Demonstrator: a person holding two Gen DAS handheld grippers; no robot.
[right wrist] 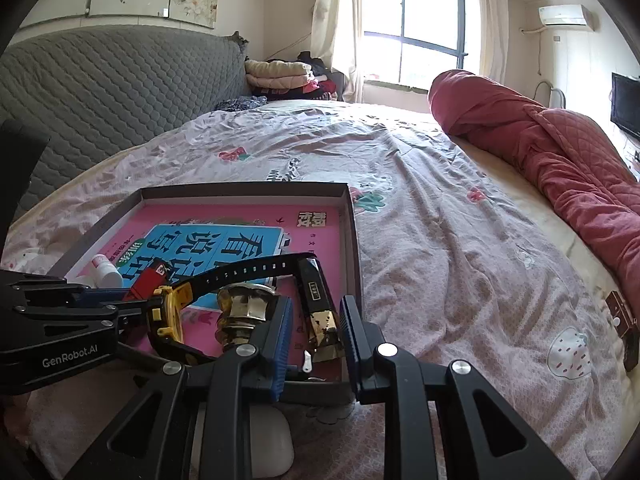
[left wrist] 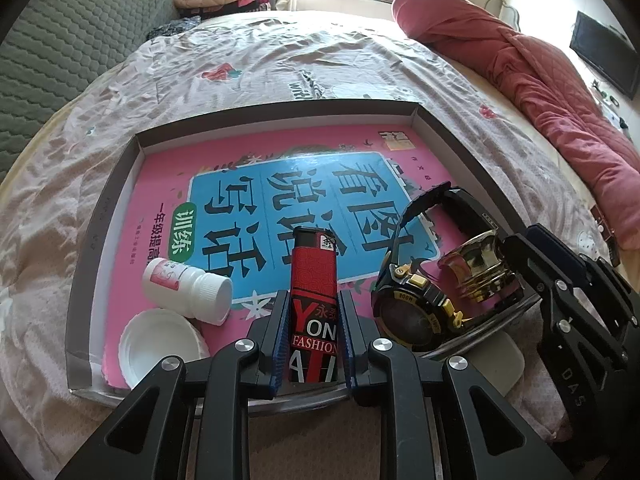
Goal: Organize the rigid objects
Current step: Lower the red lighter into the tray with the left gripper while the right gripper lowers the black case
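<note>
Holding the red lighter (left wrist: pixel 314 304) clamped in your left gripper (left wrist: pixel 313 320) at lower centre over the tray (left wrist: pixel 276 114), you have bottle (left wrist: pixel 188 286), cap (left wrist: pixel 160 342) and watch (left wrist: pixel 416 300) already inside, while your right gripper (right wrist: pixel 316 334) hangs open, empty.

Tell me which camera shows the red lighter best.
The left wrist view. There the red lighter stands front and centre between the left gripper fingers, its printed lettering readable. In the right wrist view only a small red part of the lighter shows, behind the watch and the left gripper's body.
</note>
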